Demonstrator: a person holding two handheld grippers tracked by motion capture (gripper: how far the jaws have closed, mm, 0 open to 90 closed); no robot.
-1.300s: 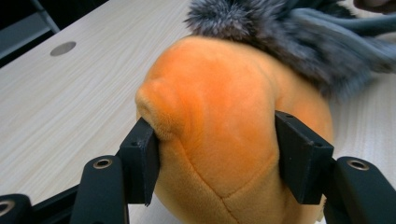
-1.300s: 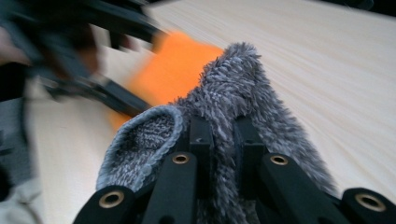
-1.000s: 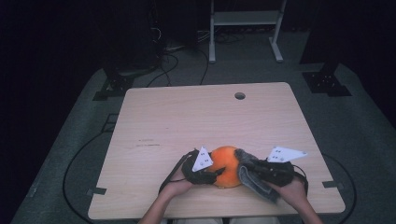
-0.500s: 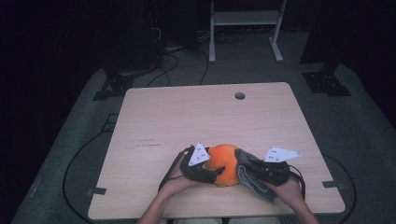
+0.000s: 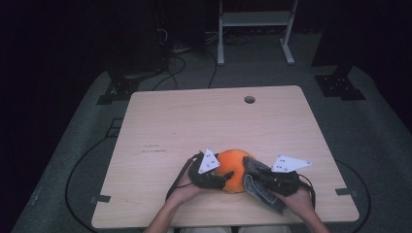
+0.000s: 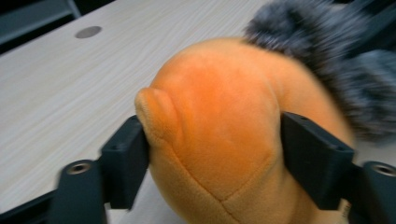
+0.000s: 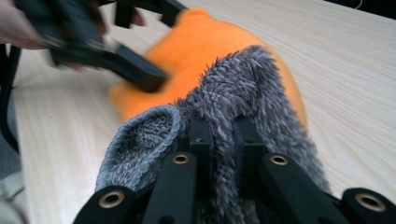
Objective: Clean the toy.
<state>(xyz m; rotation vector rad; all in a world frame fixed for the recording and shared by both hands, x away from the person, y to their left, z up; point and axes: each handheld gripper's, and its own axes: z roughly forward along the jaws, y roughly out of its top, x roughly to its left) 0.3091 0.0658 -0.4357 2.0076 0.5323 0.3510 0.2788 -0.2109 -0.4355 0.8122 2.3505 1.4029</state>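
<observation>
Orange plush toy lies near the table's near edge; the left gripper, whose jaws have just been narrowing, straddles it, pads touching. The right gripper pinches the grey fuzzy sock. Dressing step: next, firm up the left hold

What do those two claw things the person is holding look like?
Both are black. The left claw and the right claw each carry a pale grey three-cornered plate on top, and a black cable trails from each. The jaws are blocky, with round brass-coloured screw holes. No sleeves are visible on the forearms.
</observation>
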